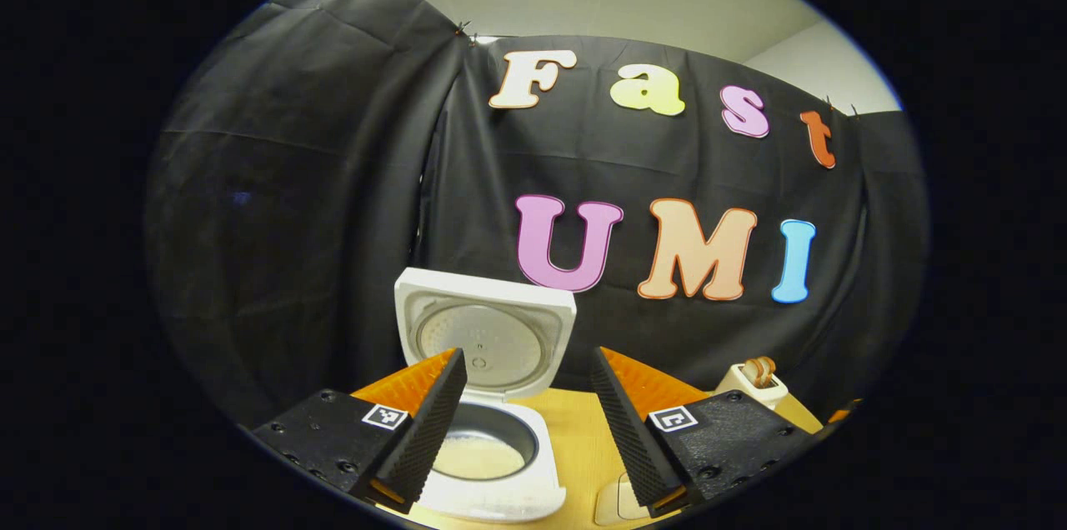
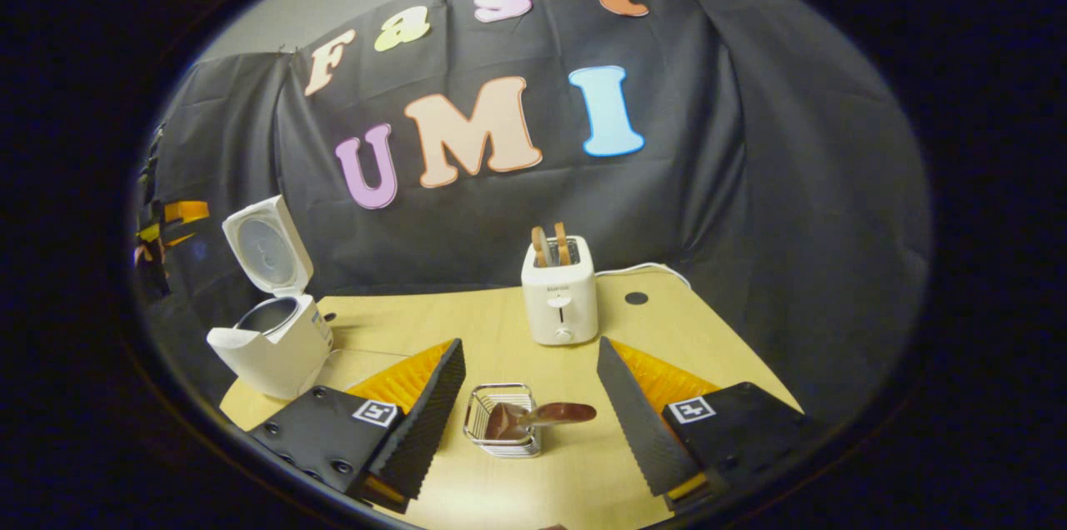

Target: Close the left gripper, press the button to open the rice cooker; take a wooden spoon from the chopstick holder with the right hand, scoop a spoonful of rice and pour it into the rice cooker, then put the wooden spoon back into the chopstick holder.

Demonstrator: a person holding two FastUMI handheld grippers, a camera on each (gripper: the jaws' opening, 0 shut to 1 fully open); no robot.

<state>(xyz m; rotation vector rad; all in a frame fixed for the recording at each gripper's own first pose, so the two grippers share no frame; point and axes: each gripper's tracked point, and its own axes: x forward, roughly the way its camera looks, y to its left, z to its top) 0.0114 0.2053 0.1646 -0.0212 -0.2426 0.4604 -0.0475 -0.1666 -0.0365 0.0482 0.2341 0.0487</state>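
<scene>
Wooden tabletop [image 1: 575,430]: left gripper view has the left gripper [image 1: 527,422], fingers wide apart and empty, facing the open rice cooker [image 1: 488,397]. Right gripper view has the right gripper [image 2: 530,422], spread and empty, above the chopstick holder [image 2: 500,422] holding the wooden spoon [image 2: 542,415] near the front edge; toaster [image 2: 558,292] behind.

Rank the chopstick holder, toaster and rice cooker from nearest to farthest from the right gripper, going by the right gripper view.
1. Chopstick holder, with the wooden spoon in it: straight ahead of the open right gripper, between its fingers.
2. Rice cooker: off to the left, lid up.
3. Toaster: farther back, centre of the table.
Cooker and toaster are close to call.
</scene>
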